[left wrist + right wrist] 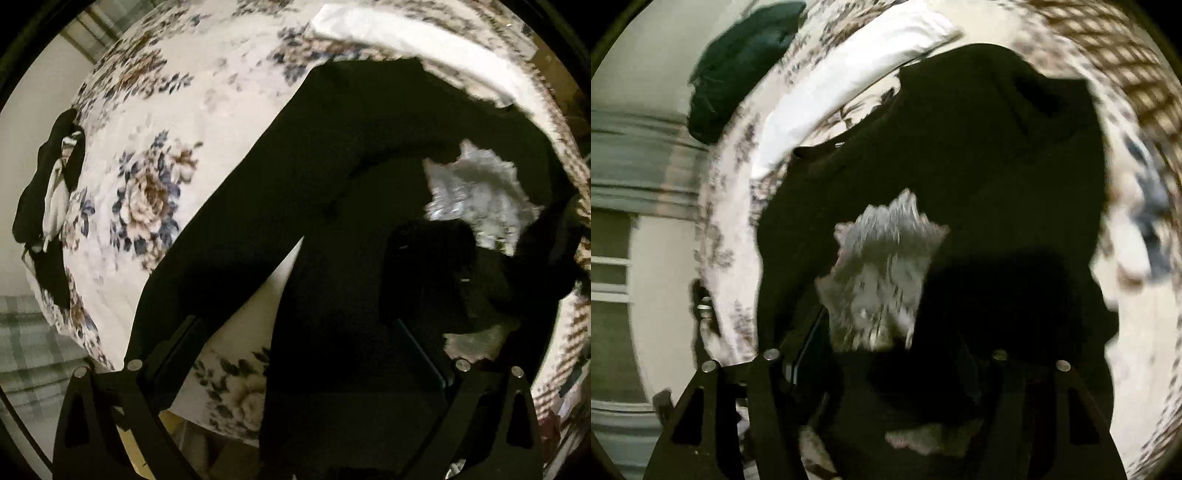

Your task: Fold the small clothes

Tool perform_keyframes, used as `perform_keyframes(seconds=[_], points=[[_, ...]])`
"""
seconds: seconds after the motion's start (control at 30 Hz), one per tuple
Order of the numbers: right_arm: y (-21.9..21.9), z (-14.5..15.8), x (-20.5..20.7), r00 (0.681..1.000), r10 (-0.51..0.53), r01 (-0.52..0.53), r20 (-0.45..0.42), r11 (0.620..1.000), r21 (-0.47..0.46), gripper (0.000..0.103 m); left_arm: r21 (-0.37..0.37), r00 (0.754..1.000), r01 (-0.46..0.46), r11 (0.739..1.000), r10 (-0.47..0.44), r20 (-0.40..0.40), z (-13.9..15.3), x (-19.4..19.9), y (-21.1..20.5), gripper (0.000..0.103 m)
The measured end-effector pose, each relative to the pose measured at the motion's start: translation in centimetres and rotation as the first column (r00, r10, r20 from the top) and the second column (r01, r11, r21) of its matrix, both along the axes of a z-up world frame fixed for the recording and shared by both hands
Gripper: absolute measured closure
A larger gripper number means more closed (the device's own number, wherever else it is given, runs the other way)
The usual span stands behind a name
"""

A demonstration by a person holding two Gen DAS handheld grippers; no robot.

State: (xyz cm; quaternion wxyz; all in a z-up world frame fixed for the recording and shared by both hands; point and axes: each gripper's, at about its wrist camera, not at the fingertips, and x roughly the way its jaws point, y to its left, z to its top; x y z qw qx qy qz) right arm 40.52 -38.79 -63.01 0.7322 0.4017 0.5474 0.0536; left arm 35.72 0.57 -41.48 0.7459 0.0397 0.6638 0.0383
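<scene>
No legible text or labels.

Matt black cloth garment [369,155] with glittery silver print [882,273]; floral fabric bedspread [192,110].

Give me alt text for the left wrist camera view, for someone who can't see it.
A black long-sleeved garment with a silver sequin patch lies spread across a white floral-print bedspread, one sleeve stretching toward the camera. The left gripper frames the bottom of the view, its fingers spread wide over the dark fabric. A small black-and-white clothing pile sits at the bed's left edge.
</scene>
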Motion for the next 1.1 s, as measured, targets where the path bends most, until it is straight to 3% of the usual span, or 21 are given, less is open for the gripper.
perform_keyframes(seconds=[0.07,0.13,0.2,0.33,0.4,0.47,0.57,0.63,0.7,0.83,1.0,1.1], points=[[-1.9,-0.3,-3.0,0.996,-0.083,0.083,-0.004,0.996,-0.017,0.032,-0.029,1.000,0.017,0.999,-0.017,0.026,1.2,-0.2,-0.6,0.000],[-3.6,-0.6,-6.3,0.990,-0.125,0.115,-0.058,0.983,-0.143,0.031,-0.067,0.998,0.048,0.997,-0.044,0.046,1.6,-0.3,-1.6,0.000],[-4.2,-1.7,-7.5,0.982,-0.120,0.083,-0.150,0.970,-0.230,0.031,-0.092,0.997,0.073,0.993,-0.070,0.037,0.9,0.0,-3.0,0.000],[-4.1,-6.6,-9.1,0.960,-0.087,0.019,-0.268,0.969,-0.247,0.031,-0.121,0.991,0.128,0.984,-0.131,-0.021,-3.0,1.4,-6.2,0.000],[-3.6,-7.6,-10.0,0.961,-0.104,0.034,-0.255,0.964,-0.264,0.046,-0.112,0.988,0.142,0.984,-0.148,-0.043,-4.9,2.0,-7.3,0.000],[-3.8,-7.4,-10.8,0.961,-0.115,0.037,-0.251,0.955,-0.294,0.087,-0.120,0.983,0.164,0.979,-0.172,-0.061,-6.4,2.6,-8.4,0.001],[-3.1,-6.5,-11.2,0.962,-0.137,0.048,-0.235,0.936,-0.349,0.099,-0.107,0.984,0.168,0.980,-0.173,-0.038,-7.8,3.3,-9.0,0.026],[-3.8,-6.0,-12.8,0.961,-0.147,0.054,-0.236,0.931,-0.362,0.099,-0.152,0.987,0.146,0.978,-0.154,-0.043,-8.8,3.9,-8.8,0.075],[-4.9,-6.0,-14.2,0.958,-0.148,0.049,-0.245,0.929,-0.367,0.099,-0.199,0.992,0.108,0.974,-0.118,-0.038,-9.3,4.2,-8.0,0.093],[-4.8,-6.4,-14.4,0.953,-0.134,0.026,-0.272,0.929,-0.368,0.099,-0.252,0.999,0.053,0.966,-0.054,0.005,-8.5,3.5,-4.0,0.097],[-4.8,-6.5,-14.6,0.944,-0.116,0.018,-0.309,0.953,-0.302,0.097,-0.234,0.999,-0.045,0.971,0.038,-0.036,-8.1,0.6,2.0,0.099],[-4.7,-5.1,-15.1,0.946,-0.096,0.001,-0.310,0.956,-0.294,0.074,-0.233,0.995,-0.080,0.969,0.065,-0.074,-8.5,-1.5,3.9,0.098]])
